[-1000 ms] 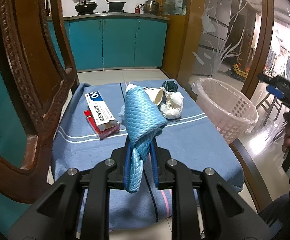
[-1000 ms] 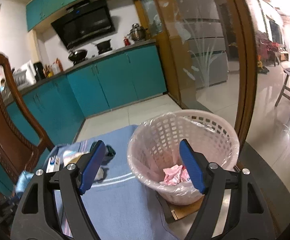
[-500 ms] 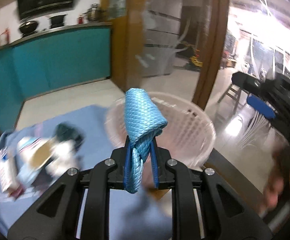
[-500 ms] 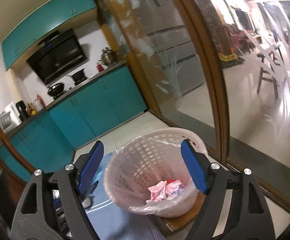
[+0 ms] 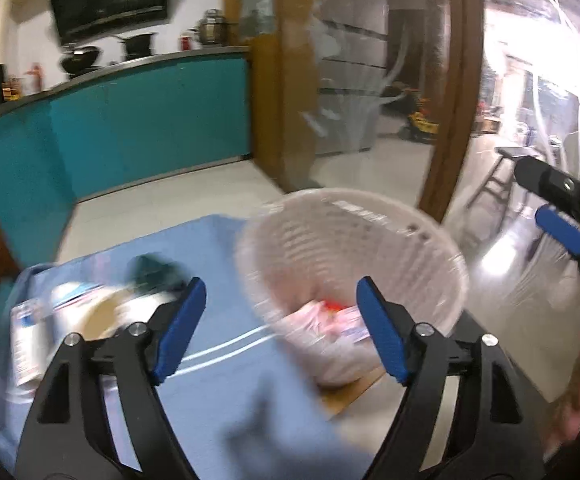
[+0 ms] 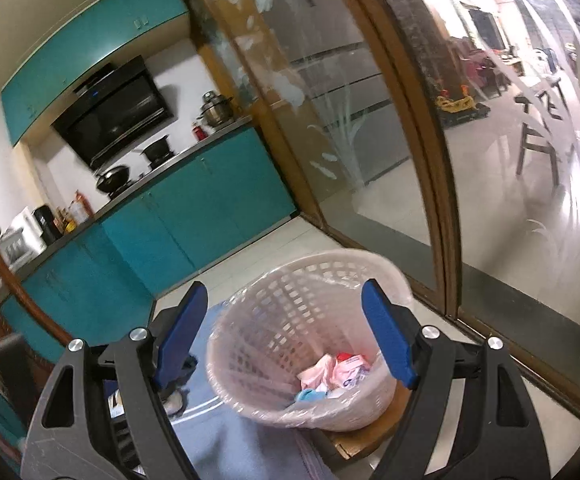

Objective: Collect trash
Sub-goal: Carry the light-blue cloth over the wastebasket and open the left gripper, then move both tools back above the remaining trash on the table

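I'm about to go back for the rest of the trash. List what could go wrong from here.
1. The basket leans, partly off the blue cloth; a bump could tip it.
2. Remaining litter is blurred in the left view, so a rushed grasp may miss.
3. Both open hand-held grippers, left and right, are close together beside the basket and could collide.

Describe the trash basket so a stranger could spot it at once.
Find the table's blue cloth near the glass sliding door. At the cloth's door-side edge stands the basket: pale, round, lattice-walled, lined with clear plastic, pink wrappers inside. Nothing else on the table is a container.
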Motion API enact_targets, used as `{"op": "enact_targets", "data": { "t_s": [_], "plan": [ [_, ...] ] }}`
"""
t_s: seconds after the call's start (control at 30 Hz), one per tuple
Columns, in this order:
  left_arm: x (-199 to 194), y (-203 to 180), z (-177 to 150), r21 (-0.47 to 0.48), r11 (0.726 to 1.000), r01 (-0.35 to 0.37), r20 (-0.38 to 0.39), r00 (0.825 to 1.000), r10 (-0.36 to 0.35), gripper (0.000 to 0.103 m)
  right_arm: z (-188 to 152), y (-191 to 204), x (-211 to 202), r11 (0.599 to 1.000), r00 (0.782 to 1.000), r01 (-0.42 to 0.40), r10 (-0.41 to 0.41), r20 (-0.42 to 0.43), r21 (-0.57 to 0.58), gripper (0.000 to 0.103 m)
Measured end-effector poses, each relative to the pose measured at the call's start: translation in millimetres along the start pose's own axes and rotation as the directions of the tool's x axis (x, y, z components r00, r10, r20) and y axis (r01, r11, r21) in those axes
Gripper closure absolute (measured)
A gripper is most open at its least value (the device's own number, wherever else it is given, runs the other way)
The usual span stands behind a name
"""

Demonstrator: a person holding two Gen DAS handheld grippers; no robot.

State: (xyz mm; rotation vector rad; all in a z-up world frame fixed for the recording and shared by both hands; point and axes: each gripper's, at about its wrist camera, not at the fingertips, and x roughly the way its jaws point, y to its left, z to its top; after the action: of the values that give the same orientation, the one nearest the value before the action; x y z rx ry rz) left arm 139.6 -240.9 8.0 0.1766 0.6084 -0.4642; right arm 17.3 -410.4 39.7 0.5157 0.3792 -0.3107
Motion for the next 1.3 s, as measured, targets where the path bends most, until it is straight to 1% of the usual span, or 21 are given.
{"op": "enact_targets", "data": {
  "t_s": [0.1, 0.17, 0.23, 0.3, 0.4, 0.47, 0.53, 0.6, 0.67, 0.8, 0.93, 1.3],
  "plan": [
    [-42.5, 48.0, -24.0, -0.038, 0.996, -0.084, 0.010, 0.996, 0.085, 0.015, -8.9, 20.1, -0.7, 0.997, 0.999, -0.040, 0.038, -0.035, -0.059, 0.025],
    [-73.7, 86.4, -44.0, -0.087, 0.980, -0.177, 0.006, 0.984, 0.178, 0.014, -19.0, 40.1, -2.2, 0.990, 0.995, -0.083, 0.074, -0.073, -0.116, 0.025],
    [-95.0, 116.3, -60.0, -0.155, 0.961, -0.230, -0.011, 0.973, 0.231, 0.014, -28.5, 57.7, -4.4, 0.980, 0.989, -0.121, 0.105, -0.108, -0.160, 0.025],
    [-116.6, 145.0, -78.7, -0.228, 0.940, -0.253, -0.024, 0.967, 0.254, 0.013, -44.3, 80.2, -6.5, 0.961, 0.976, -0.175, 0.141, -0.167, -0.215, 0.025],
    [-135.4, 167.8, -98.1, -0.281, 0.920, -0.271, -0.018, 0.961, 0.278, 0.013, -71.1, 110.1, -8.9, 0.930, 0.953, -0.242, 0.175, -0.245, -0.278, 0.025],
    [-140.0, 176.4, -102.7, -0.288, 0.922, -0.260, -0.018, 0.964, 0.266, 0.013, -88.7, 128.9, -11.5, 0.904, 0.938, -0.282, 0.190, -0.290, -0.320, 0.025],
    [-140.6, 178.3, -106.3, -0.271, 0.926, -0.262, -0.026, 0.964, 0.265, 0.013, -106.0, 147.3, -16.6, 0.875, 0.926, -0.315, 0.198, -0.322, -0.368, 0.025],
    [-137.6, 178.9, -109.8, -0.277, 0.925, -0.261, -0.034, 0.964, 0.262, 0.013, -114.4, 157.9, -19.0, 0.858, 0.923, -0.326, 0.198, -0.329, -0.397, 0.025],
    [-137.3, 180.6, -111.8, -0.283, 0.929, -0.240, -0.045, 0.970, 0.237, 0.013, -120.1, 164.7, -18.8, 0.850, 0.922, -0.332, 0.201, -0.331, -0.410, 0.025],
    [-141.1, 176.9, -111.2, -0.269, 0.934, -0.234, -0.031, 0.972, 0.235, 0.013, -124.2, 168.2, -12.1, 0.857, 0.925, -0.316, 0.184, -0.331, -0.407, 0.025],
    [-140.7, 177.6, -111.4, -0.278, 0.934, -0.226, -0.035, 0.974, 0.225, 0.013, -125.3, 164.1, -6.3, 0.863, 0.928, -0.300, 0.165, -0.333, -0.406, 0.025],
    [-133.6, 175.3, -111.1, -0.270, 0.935, -0.230, -0.049, 0.973, 0.225, 0.013, -124.9, 159.2, -5.6, 0.865, 0.929, -0.296, 0.161, -0.334, -0.406, 0.025]
  ]
}}
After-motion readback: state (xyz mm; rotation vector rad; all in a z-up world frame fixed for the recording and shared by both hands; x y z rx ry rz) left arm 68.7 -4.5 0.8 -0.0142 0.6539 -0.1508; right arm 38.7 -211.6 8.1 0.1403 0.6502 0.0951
